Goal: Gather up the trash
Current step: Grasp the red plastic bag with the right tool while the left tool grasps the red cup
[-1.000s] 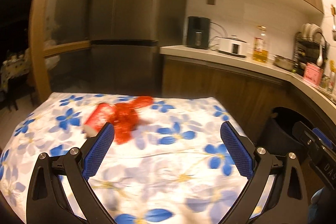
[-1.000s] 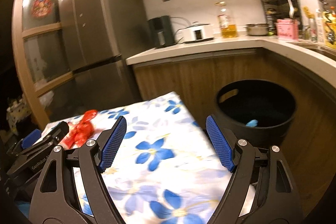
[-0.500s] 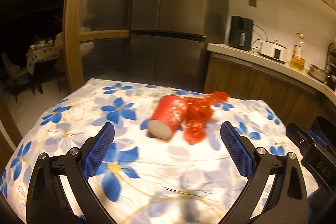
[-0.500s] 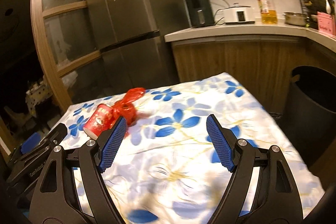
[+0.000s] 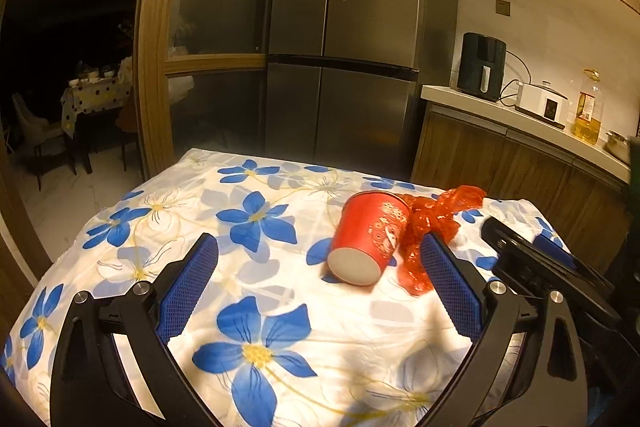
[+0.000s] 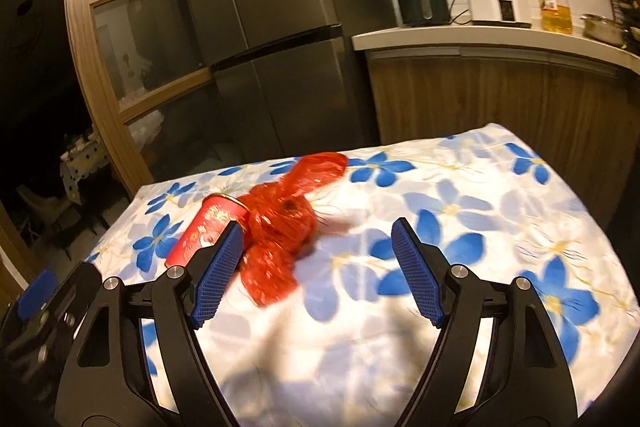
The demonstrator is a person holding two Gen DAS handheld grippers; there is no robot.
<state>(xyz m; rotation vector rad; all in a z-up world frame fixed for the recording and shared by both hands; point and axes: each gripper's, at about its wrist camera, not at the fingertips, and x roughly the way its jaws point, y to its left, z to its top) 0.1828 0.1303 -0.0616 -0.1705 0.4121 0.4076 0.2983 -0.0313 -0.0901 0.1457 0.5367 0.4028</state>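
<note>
The red paper cup [image 5: 370, 237] lies on its side on the flower-cloth bench [image 5: 256, 307], base toward the empty, spread left tongs [image 5: 320, 281], crumpled red mesh bag [image 6: 280, 227] against its rim, nearer the equally spread right tongs [image 6: 316, 271].

Open cloth [image 5: 280, 291] before toppled cup [image 5: 366, 237]

Red cup [image 5: 370, 237]; red mesh [image 6: 282, 223]; white tablecloth [image 5: 280, 307], blue flowers.
</note>
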